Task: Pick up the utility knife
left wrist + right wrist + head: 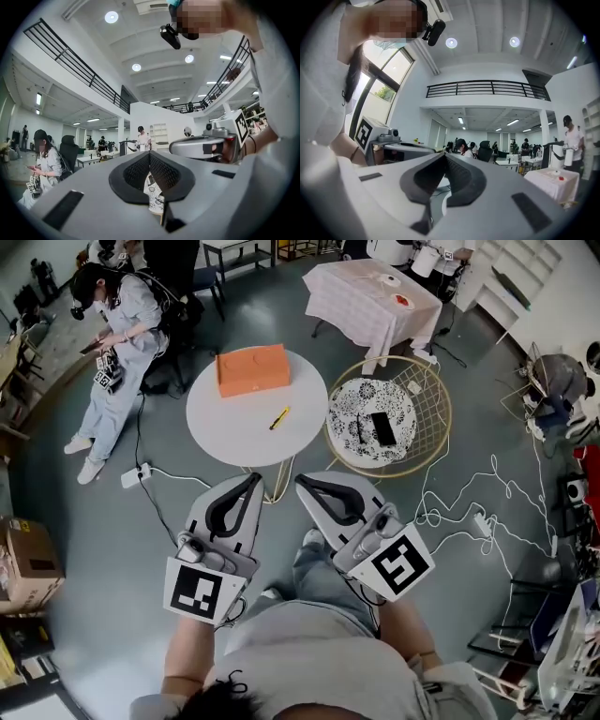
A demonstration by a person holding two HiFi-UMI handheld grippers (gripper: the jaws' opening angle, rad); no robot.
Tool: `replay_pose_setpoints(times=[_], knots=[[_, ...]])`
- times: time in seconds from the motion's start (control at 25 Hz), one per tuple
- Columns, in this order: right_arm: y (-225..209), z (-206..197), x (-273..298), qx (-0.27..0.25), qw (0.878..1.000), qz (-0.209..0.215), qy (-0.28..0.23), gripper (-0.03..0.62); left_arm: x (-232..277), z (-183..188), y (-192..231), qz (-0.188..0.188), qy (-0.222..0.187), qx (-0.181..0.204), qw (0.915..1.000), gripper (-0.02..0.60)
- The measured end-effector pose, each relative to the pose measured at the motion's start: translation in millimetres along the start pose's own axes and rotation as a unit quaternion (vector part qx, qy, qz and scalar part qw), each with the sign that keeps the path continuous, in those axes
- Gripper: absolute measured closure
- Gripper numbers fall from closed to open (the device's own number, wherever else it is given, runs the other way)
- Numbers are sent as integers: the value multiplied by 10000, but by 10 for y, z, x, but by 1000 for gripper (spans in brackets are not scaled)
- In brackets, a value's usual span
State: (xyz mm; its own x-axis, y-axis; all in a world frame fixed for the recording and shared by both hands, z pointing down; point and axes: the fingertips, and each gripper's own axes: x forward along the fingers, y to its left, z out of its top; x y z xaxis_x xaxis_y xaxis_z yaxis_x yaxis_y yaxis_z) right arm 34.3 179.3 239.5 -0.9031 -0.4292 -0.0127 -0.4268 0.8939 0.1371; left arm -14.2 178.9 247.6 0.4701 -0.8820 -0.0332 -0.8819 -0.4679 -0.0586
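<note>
Grey floor, with a round white table [225, 423] at far centre. Left gripper [254, 480]: jaws closed tip to tip, nothing between them, held near the body. A box [253, 369] sits on the table's far side. The knife [279, 418] lies flat right of centre, clear of the box, well beyond both grippers and roughly between their lines. Judged light, rigid and slim, casing possibly slick; best gripped across the mid-body. Right gripper [302, 481]: likewise closed and empty.
</note>
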Motion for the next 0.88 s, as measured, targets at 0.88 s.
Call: replay_pose_setpoints(times=[0.88], knots=[[-1646,-419,641,420,9977,535,10,586,1686,-388,636,326,579,-57,9978,571]])
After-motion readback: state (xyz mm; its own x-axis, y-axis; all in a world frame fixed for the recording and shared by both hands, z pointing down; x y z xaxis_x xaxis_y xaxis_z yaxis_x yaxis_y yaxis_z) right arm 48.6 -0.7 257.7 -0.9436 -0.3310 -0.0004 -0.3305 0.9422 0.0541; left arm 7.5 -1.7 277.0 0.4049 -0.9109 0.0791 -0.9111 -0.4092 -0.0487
